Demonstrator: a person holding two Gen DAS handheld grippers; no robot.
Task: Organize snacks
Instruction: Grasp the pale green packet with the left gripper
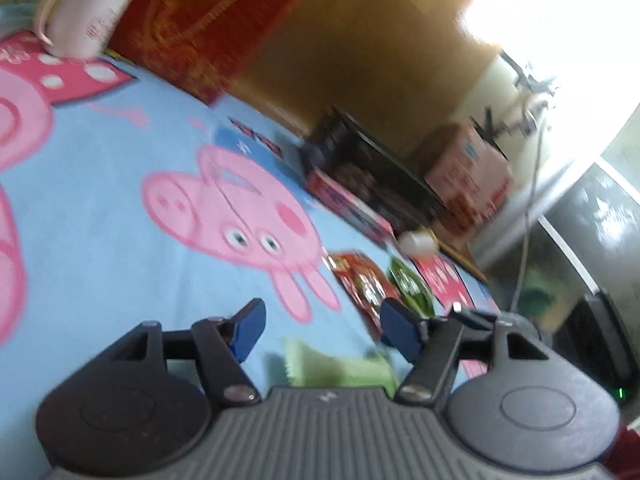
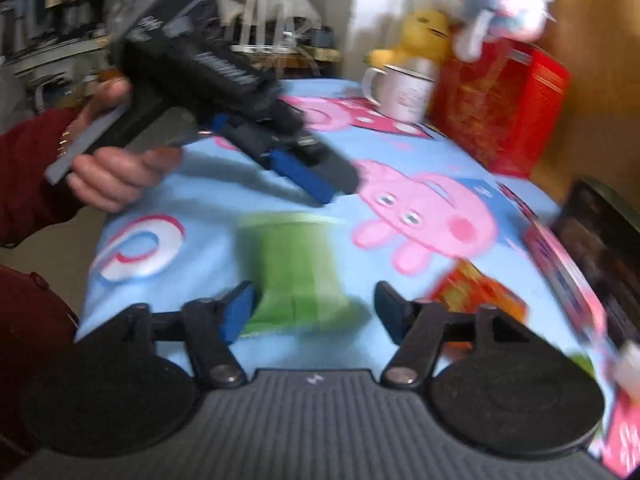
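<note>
A green snack packet (image 2: 298, 276) lies flat on the blue pig-print cloth (image 2: 200, 264); it also shows in the left wrist view (image 1: 340, 368) just under the gripper body. My right gripper (image 2: 316, 308) is open above its near end, apart from it. My left gripper (image 1: 322, 326) is open and empty over the cloth; in the right wrist view it (image 2: 316, 180) hovers beyond the green packet. A red-orange snack packet (image 1: 362, 280) (image 2: 476, 292) and a dark green packet (image 1: 412, 288) lie to the right.
A white mug (image 1: 80, 20) (image 2: 404, 92) and a tall red box (image 1: 208, 24) (image 2: 500, 100) stand at the far side, with plush toys (image 2: 496, 4) on top. A dark tray of snacks (image 1: 380, 168) and a pink box (image 1: 348, 208) sit at the right edge.
</note>
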